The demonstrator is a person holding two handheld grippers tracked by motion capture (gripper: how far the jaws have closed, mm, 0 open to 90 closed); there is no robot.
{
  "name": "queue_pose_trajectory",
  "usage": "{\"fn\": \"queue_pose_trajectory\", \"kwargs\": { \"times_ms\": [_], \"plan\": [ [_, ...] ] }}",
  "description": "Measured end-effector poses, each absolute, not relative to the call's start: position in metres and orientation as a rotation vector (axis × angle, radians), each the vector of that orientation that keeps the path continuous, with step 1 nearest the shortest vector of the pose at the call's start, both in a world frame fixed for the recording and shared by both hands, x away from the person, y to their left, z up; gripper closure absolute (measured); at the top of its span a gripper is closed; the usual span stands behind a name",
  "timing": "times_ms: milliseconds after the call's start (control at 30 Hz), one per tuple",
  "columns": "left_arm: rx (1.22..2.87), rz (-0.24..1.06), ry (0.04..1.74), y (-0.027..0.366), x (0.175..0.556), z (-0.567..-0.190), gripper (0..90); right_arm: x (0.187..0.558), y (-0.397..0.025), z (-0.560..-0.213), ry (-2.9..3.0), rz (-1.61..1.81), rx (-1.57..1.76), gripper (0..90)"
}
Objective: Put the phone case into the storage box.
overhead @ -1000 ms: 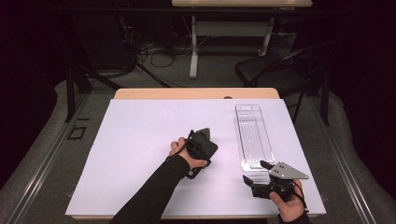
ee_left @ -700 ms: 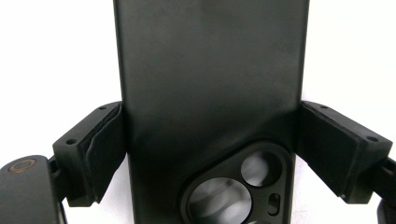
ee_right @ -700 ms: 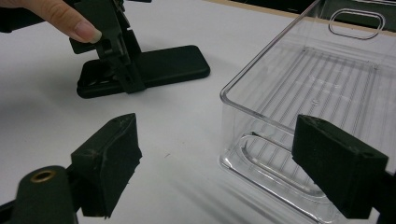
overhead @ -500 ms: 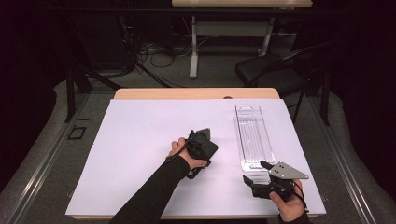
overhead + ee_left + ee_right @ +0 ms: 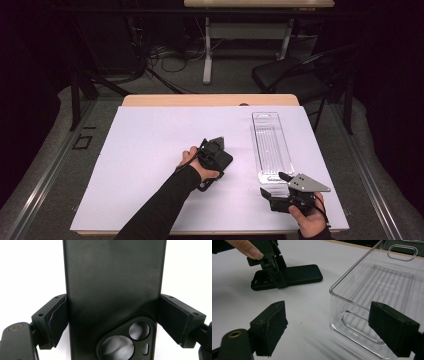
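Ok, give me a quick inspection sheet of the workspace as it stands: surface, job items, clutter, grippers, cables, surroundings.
Surface: white sheet covering a light wooden table.
Job's things: black phone case with camera cutout, lying flat on the sheet; long clear plastic tray, empty, at the right.
Clutter: nothing seen.
Grippers: left gripper has its jaws against both long edges of the case; right gripper is open, near the tray's near end, holding nothing.
Cables: tangle of dark floor cables beyond the table.
Surroundings: black chair and white desk legs behind; grey floor.
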State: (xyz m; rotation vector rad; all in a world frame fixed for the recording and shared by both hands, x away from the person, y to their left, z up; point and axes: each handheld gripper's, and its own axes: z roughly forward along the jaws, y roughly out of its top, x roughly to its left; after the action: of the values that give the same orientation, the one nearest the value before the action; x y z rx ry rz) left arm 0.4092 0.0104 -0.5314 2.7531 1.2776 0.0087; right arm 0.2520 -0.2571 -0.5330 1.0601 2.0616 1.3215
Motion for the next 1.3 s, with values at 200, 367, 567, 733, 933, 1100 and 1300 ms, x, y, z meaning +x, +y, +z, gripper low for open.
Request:
{"fn": "queue_pose_trajectory", "kwargs": {
  "times_ms": [200,367,567,733,933,1100,1300],
  "plan": [
    [2.75,0.004,1.269,0.017,0.41,-0.525,14.2,0.252,-0.257,-0.533,2.062,1.322,1.058,14.3],
    [2.755,0.003,1.249,0.025,0.408,-0.519,14.2,0.252,-0.257,-0.533,2.063,1.322,1.06,14.3],
    [2.75,0.005,1.243,0.034,0.406,-0.512,14.2,0.251,-0.256,-0.533,2.067,1.323,1.064,14.3],
    [2.743,0.006,1.24,0.042,0.403,-0.506,14.2,0.251,-0.255,-0.533,2.066,1.323,1.057,14.3],
    [2.728,-0.008,1.23,0.05,0.401,-0.499,14.2,0.251,-0.253,-0.531,2.057,1.328,1.037,14.3],
    [2.724,-0.006,1.219,0.058,0.397,-0.49,14.2,0.251,-0.252,-0.529,2.049,1.332,1.023,14.3],
    [2.695,-0.012,1.206,0.066,0.393,-0.479,14.2,0.253,-0.248,-0.524,2.051,1.331,1.011,14.3]
  ]
}}
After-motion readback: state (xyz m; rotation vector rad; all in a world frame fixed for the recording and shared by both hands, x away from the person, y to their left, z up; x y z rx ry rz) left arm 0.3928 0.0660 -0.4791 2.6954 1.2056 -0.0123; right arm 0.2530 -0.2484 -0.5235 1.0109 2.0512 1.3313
